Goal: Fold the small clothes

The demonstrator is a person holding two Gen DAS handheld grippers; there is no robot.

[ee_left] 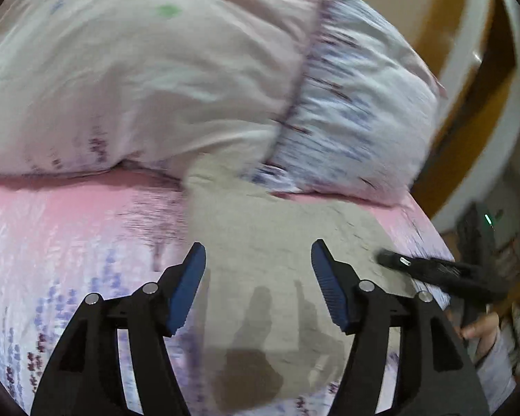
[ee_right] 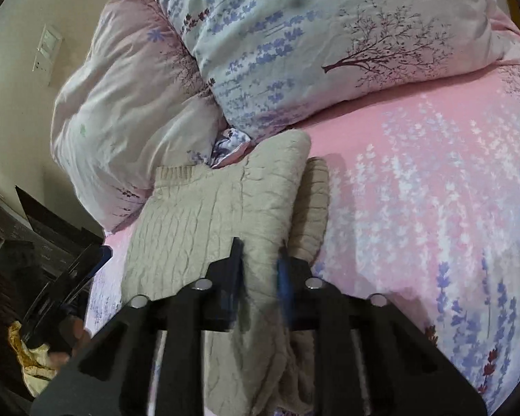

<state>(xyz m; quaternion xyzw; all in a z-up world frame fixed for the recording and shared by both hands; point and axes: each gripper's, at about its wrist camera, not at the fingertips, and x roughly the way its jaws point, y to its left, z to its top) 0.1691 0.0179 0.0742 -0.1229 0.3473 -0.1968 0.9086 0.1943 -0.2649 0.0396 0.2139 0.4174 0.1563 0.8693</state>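
A beige knit sweater (ee_right: 208, 215) lies partly folded on the pink flowered bed sheet (ee_right: 416, 190), close to the pillows. In the left wrist view it shows as a blurred beige patch (ee_left: 277, 235). My left gripper (ee_left: 258, 260) is open and empty, hovering just above the sweater. My right gripper (ee_right: 258, 263) has its blue pads narrowly apart with a raised fold of the sweater between them; whether they pinch it is unclear. The right gripper also shows in the left wrist view (ee_left: 433, 270), and the left one in the right wrist view (ee_right: 69, 284).
Two flowered pillows (ee_right: 312, 52) (ee_right: 121, 111) lie just behind the sweater. The bed edge (ee_left: 433, 228) drops to a floor with dark clutter. A yellowish cloth (ee_right: 31, 357) lies on the floor. A wall with a switch plate (ee_right: 48, 52) is behind.
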